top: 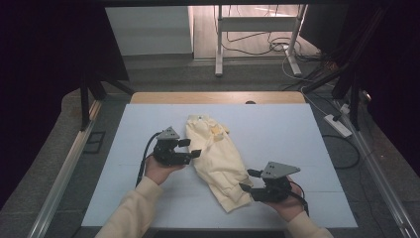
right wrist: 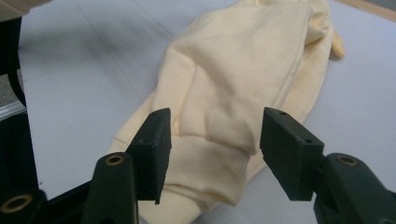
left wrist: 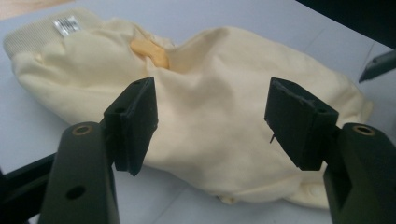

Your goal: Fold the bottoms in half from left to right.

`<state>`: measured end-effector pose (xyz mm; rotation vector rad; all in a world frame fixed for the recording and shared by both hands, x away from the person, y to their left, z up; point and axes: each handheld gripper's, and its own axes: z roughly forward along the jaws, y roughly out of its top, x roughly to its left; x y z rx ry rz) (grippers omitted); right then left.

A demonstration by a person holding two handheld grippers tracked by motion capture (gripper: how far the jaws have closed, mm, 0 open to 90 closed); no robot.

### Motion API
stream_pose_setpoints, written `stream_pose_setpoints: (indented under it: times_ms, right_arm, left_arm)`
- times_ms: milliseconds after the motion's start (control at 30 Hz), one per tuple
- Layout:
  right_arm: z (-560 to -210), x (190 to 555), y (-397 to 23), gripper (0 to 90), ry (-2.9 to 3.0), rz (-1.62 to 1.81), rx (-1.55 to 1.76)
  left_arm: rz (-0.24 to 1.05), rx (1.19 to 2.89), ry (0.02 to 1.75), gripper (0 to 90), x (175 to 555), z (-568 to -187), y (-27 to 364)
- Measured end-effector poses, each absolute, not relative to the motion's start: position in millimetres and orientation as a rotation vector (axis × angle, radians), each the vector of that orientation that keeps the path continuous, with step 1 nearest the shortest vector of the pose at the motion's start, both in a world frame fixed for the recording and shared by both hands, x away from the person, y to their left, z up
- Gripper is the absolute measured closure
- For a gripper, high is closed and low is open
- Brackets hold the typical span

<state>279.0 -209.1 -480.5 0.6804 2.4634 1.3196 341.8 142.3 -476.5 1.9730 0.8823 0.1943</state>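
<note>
Both pairs of jaws stand apart with nothing pinched between them: the left gripper (top: 193, 148) sits just beside the long edge of the one pale yellow garment (top: 218, 158), and the right gripper (top: 249, 180) faces its ribbed hem. The single garment lies folded, slanting across the white table (top: 277, 129). One small silvery label (left wrist: 66, 25) sits at its ribbed end, its print too blurred to read.

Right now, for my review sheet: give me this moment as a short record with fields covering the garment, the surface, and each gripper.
garment: pale yellow sweatshirt, folded into a long bundle, lying diagonally
surface: white table cover
left gripper: jaws open, beside the garment's left edge, nothing clamped
right gripper: jaws open, at the ribbed hem, not gripping
label: small tag at the collar end
</note>
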Motion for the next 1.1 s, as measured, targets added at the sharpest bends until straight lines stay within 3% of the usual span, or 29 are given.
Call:
stream_pose_setpoints:
  times_ms: [567,967,1033,1100]
  right_arm:
    - [-483,269,-188,43.7,2.582,1.334,0.533]
    - [-510,273,-170,41.0,2.72,1.08,0.522]
    - [-515,274,-167,45.8,2.724,1.019,0.529]
    - [-513,276,-168,57.2,2.712,1.02,0.559]
  left_arm:
    - [0.226,2.01,0.861,31.8,323,-480,145]
    - [0.237,2.019,0.883,31.2,322,-484,147]
    - [0.236,2.015,0.89,31.1,322,-484,148]
    - [0.235,2.014,0.891,31.1,323,-485,149]
